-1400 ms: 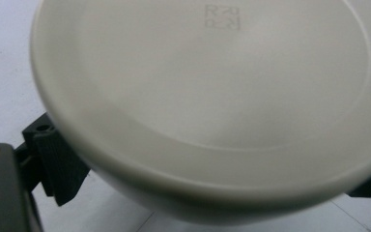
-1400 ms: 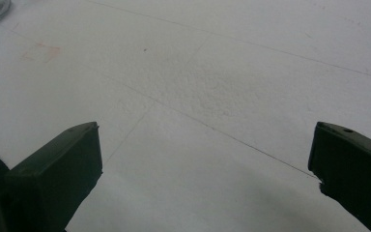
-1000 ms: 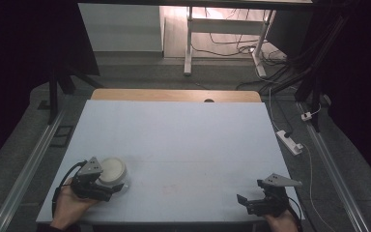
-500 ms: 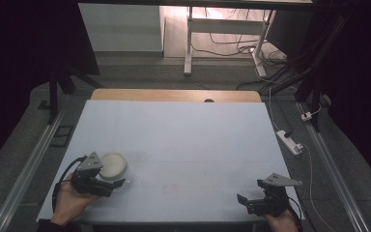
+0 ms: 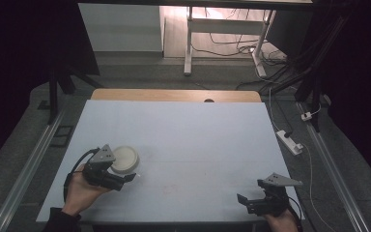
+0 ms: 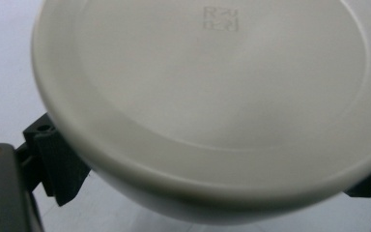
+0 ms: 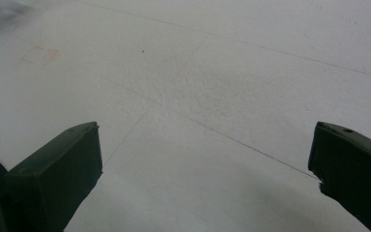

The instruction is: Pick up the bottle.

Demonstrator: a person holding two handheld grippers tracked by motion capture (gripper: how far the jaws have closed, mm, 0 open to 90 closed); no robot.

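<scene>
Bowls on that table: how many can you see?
1. A single white bowl sits near the table's front left, between the left tongs; it looms large in the left gripper view.

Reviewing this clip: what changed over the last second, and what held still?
The left gripper and the white bowl between its jaws shifted slightly toward the table's middle and far side; the bowl's underside faces the left gripper view's camera. No grasp or release is visible. The right gripper stayed open at the near right edge, over bare table.
</scene>
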